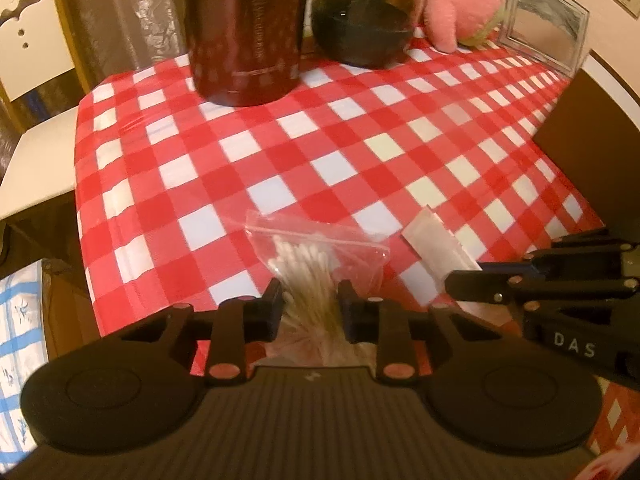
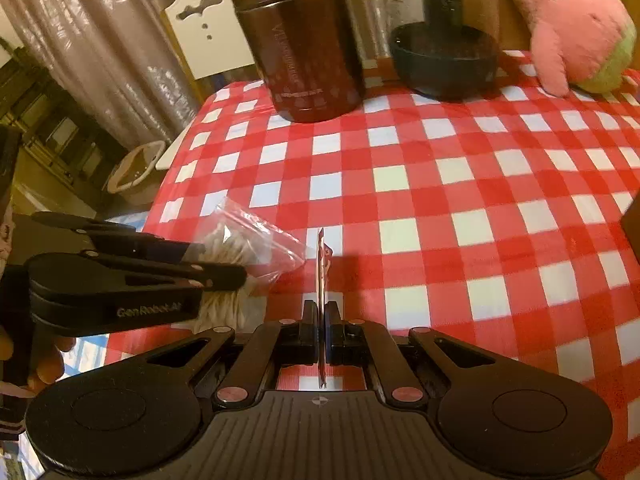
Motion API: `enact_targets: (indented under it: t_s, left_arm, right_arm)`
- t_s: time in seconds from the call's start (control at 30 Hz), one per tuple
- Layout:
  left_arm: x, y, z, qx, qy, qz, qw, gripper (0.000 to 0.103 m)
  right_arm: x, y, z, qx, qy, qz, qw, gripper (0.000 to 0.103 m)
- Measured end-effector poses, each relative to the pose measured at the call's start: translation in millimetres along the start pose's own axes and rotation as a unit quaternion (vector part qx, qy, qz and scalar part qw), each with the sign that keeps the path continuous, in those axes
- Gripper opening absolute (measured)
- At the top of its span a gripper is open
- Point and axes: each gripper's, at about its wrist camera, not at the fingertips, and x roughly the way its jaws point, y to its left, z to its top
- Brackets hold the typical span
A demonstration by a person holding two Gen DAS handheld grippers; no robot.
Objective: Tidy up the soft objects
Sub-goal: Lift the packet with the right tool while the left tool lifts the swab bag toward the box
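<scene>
Now the left gripper holds one clear bag of swabs, its jaws narrow around the sticks, the bag's open end ahead of its fingertips. The right gripper, just beside it, is pinched tight on one thin flat packet, standing on edge between its pads. I think both grips should stay gentle and low over the checked cloth, so nothing slips. Far ahead stand one brown canister, one dark bowl and one pink plush.

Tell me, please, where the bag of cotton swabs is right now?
The bag of cotton swabs sits at the checked tablecloth's near edge, between the left gripper's fingers, left of the right gripper.
</scene>
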Motion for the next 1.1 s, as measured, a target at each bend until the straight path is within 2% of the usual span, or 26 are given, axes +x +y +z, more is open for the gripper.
enact_targets:
  t_s: [0.27, 0.7, 0.93, 1.1]
  left_arm:
    - [-13, -14, -4, 0.012, -0.003, -0.002, 0.9999, 0.024]
    - [-64, -44, -11, 0.039, -0.036, -0.011, 0.9985, 0.023]
    - [-94, -79, -13, 0.067, -0.058, -0.037, 0.9954, 0.023]
    - [-116, -124, -2, 0.098, -0.085, -0.073, 0.9888, 0.023]
  right_arm:
    - [-21, -1, -13, 0.019, -0.007, -0.007, 1.0, 0.003]
    - [-80, -5, -39, 0.047, -0.043, -0.033, 0.997, 0.003]
    - [-129, -13, -63, 0.073, -0.077, -0.055, 0.993, 0.003]
    - [-175, -27, -83, 0.1, -0.114, -0.078, 0.985, 0.003]
